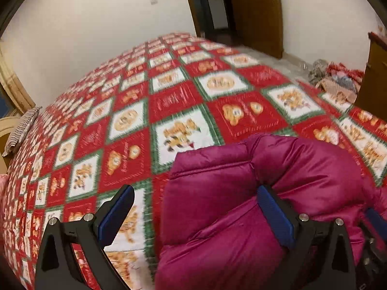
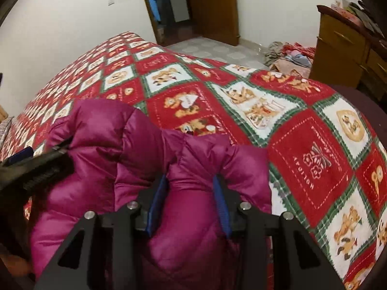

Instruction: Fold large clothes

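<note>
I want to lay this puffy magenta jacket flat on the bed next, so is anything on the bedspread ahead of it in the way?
Nothing visible does. The red patchwork bedspread ahead of the magenta jacket lies bare up to its far edge. A striped pillow sits only at the side edge. The right gripper is already pinching the jacket.

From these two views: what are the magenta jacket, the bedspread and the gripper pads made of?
Puffer jacket: thin glossy synthetic shell, probably nylon; sheen, stitched puffy baffles suggest padded fill.
Bedspread: matte printed fabric, red, white and green checks with bears; maybe fleece or cotton, can't tell.
Right gripper pads: blue, matte, likely rubber or foam, on black rigid fingers, probably plastic.
</note>
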The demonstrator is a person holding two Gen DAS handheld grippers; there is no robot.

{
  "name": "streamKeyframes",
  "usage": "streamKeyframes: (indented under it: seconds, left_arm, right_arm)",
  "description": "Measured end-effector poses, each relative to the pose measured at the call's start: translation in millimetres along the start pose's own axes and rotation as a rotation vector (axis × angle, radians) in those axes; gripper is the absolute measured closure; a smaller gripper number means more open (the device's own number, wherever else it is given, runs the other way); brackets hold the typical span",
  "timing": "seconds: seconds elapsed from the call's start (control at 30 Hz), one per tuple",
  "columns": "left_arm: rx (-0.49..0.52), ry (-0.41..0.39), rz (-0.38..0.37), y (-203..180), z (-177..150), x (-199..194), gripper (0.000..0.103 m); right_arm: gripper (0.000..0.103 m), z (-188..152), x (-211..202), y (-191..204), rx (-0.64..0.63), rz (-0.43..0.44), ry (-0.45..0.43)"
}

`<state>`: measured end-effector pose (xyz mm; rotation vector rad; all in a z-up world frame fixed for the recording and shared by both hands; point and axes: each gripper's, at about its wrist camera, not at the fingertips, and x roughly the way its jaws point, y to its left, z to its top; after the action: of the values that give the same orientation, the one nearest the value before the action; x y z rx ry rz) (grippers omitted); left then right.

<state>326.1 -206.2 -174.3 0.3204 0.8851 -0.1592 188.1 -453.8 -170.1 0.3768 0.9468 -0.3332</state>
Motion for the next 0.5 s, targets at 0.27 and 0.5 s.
streamKeyframes:
  seconds: [0.27,0.5]
  left_arm:
    - [0.067,-0.016,-0.098,26.3,-10.0,-48.4,0.001]
    - [0.096,-0.081,-0.187,44.0,-86.0,-121.7,0.001]
  right_arm:
    - [0.057,17.2,-14.6,-13.4,-0.051,0.045,0.007]
    - [0.048,-53.9,-116.9,-27.4,-0.073,0.154,-0.1]
